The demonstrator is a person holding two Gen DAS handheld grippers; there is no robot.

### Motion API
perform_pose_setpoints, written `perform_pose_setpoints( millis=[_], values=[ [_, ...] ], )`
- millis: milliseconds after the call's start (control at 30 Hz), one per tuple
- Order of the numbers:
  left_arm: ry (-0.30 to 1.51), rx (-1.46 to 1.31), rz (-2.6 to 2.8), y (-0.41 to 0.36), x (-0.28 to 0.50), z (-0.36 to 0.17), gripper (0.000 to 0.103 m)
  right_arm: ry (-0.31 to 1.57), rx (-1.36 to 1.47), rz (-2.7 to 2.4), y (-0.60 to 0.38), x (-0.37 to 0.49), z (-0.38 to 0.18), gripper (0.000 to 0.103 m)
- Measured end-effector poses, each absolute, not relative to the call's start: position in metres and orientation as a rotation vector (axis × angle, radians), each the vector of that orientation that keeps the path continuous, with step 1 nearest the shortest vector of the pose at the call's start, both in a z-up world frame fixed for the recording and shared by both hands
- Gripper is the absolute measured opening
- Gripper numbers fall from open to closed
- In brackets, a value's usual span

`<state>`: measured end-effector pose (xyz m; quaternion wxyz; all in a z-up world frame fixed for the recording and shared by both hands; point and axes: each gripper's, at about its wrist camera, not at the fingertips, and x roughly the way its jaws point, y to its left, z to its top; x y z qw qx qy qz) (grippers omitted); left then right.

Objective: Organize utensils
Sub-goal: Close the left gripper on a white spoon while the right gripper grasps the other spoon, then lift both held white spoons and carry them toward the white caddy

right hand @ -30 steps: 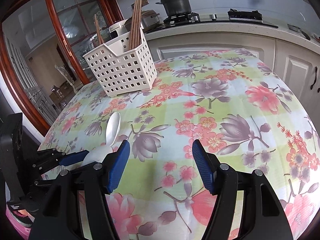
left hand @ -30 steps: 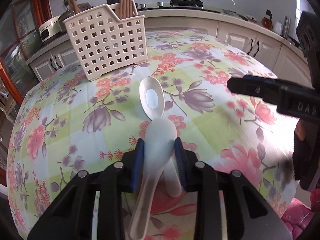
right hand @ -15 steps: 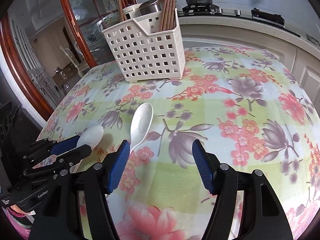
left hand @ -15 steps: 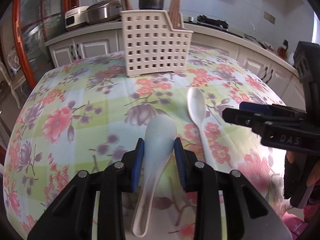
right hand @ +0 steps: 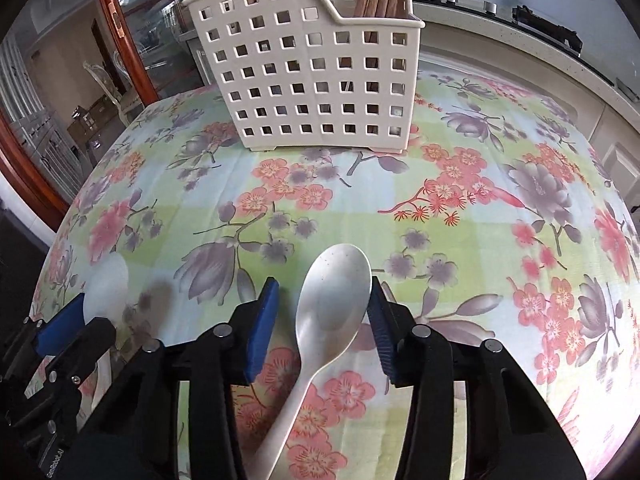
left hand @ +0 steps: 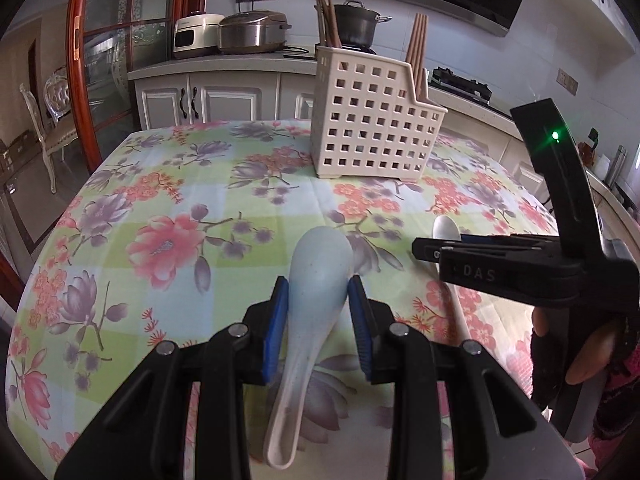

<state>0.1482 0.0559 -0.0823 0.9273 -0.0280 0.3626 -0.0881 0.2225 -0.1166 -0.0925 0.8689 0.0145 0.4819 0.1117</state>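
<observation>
Since a second ago, right gripper point(right hand: 322, 320) has moved over the speckled white plastic spoon point(right hand: 334, 300) on the floral tablecloth point(right hand: 460, 216); its jaws are closing, bowl between, one pad touching. Handle runs back toward the wrist. Left gripper point(left hand: 318, 308) grasps a pale-blue ceramic spoon point(left hand: 320, 276). Beyond stands the cream perforated plastic caddy point(right hand: 316, 80).

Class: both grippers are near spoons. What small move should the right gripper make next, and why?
Probably finish closing. The right gripper straddles a spoon lying on the table; its jaws are closing, one pad not yet touching.
</observation>
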Motion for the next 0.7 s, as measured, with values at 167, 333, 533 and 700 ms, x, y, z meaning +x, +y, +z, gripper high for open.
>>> perform_pose_setpoints(
  millis=[167,333,533,700],
  values=[
    [0.739,-0.079,-0.177,0.065,0.153,-0.08,0.03,0.984,0.047,0.242,-0.123,0.221,-0.09,0.011],
    [0.736,-0.094,-0.175,0.069,0.156,-0.076,0.03,0.916,0.11,0.296,-0.136,0.216,-0.074,0.011],
    [0.695,-0.106,-0.189,0.063,0.157,-0.058,0.03,0.79,0.108,0.326,-0.146,0.21,-0.048,0.011],
    [0.654,-0.086,-0.2,0.052,0.168,-0.037,0.028,0.713,0.084,0.309,-0.156,0.216,-0.031,0.011]
  ],
)
